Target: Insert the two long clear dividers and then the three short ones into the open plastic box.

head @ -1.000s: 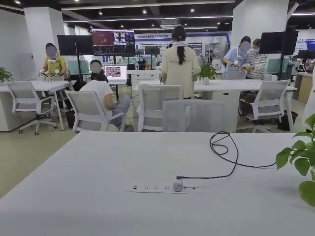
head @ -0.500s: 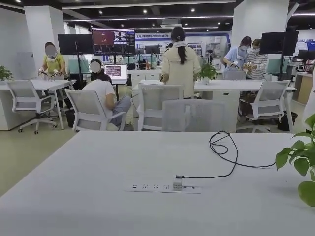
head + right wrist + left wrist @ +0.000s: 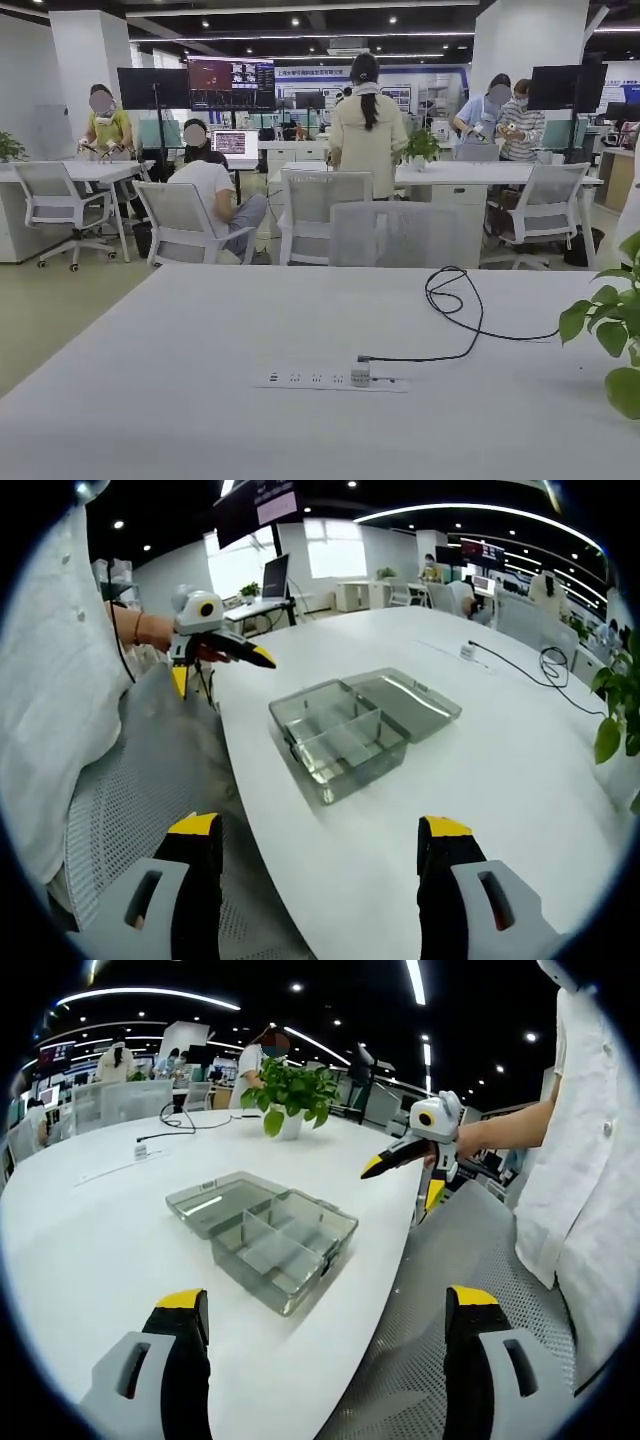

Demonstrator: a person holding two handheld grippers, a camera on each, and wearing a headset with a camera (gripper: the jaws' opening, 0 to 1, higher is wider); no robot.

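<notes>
The clear plastic box (image 3: 275, 1245) lies open near the white table's edge, its lid (image 3: 215, 1200) folded flat beside it. Clear partitions stand inside the base and split it into compartments. The box (image 3: 340, 735) also lies ahead in the right gripper view. My left gripper (image 3: 327, 1305) is open and empty, short of the box. My right gripper (image 3: 320, 828) is likewise open and empty. Each faces the other across the table's corner: the right gripper (image 3: 400, 1182) and the left gripper (image 3: 222, 675) hang off the edge, jaws apart.
A potted plant (image 3: 290, 1095) stands beyond the box, also at the table's right edge (image 3: 610, 320). A power strip (image 3: 330, 381) and a looping black cable (image 3: 455, 300) lie on the white table (image 3: 200, 380). A grey mesh chair seat (image 3: 450, 1260) sits below me. People work at far desks.
</notes>
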